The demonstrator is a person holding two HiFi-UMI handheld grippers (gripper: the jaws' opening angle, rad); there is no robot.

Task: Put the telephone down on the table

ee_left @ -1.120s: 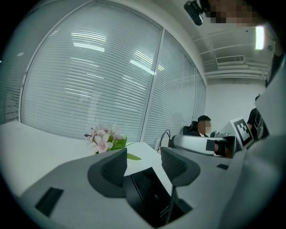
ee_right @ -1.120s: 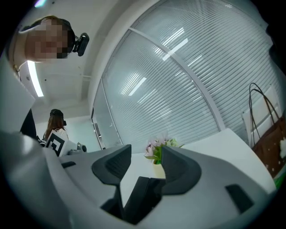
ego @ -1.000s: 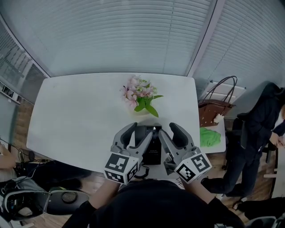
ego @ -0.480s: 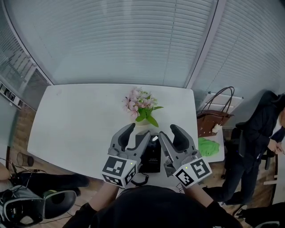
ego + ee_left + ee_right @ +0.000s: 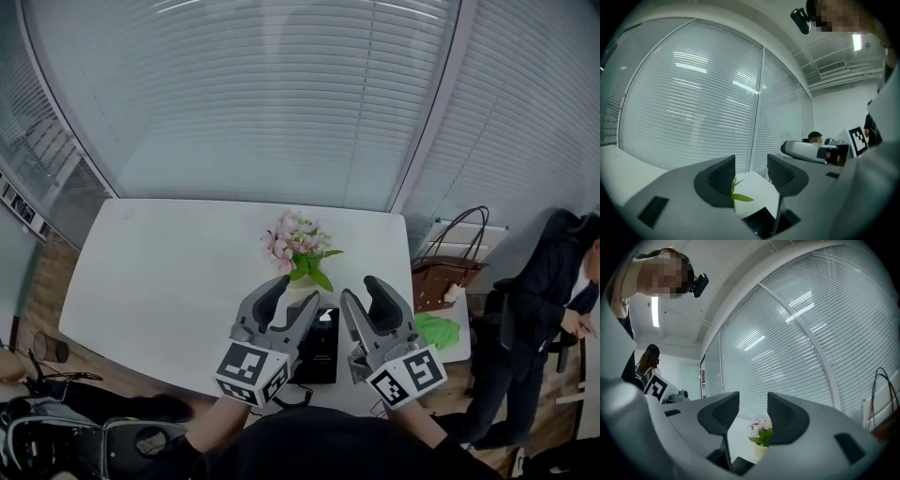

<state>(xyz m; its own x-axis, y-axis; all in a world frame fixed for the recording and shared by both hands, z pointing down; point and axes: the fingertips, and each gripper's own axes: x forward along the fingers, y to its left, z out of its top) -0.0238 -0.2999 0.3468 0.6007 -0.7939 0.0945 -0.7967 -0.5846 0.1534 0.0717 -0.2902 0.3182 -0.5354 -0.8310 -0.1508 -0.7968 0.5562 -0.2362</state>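
The black telephone [image 5: 319, 349] lies flat on the white table [image 5: 169, 272] near its front edge, its cord curling toward me. Both grippers hover above it, apart from it. My left gripper [image 5: 293, 292] is over the phone's left side and my right gripper [image 5: 361, 291] over its right side. The jaws of both are closing, with a clear gap and nothing between them. In the left gripper view the left gripper [image 5: 751, 171] looks level across the table, a dark corner of the telephone [image 5: 759, 221] showing below. The right gripper [image 5: 753, 411] faces the flowers [image 5: 761, 427].
A small pot of pink flowers [image 5: 298, 242] stands just beyond the phone. A brown handbag [image 5: 448, 267] and a green cloth [image 5: 437, 330] sit on a low stand to the right. A person in dark clothes [image 5: 534, 319] stands at the far right. Blinds cover the windows behind.
Both grippers have risen from beside the telephone, and their jaws have narrowed a little. The telephone stays on the table.
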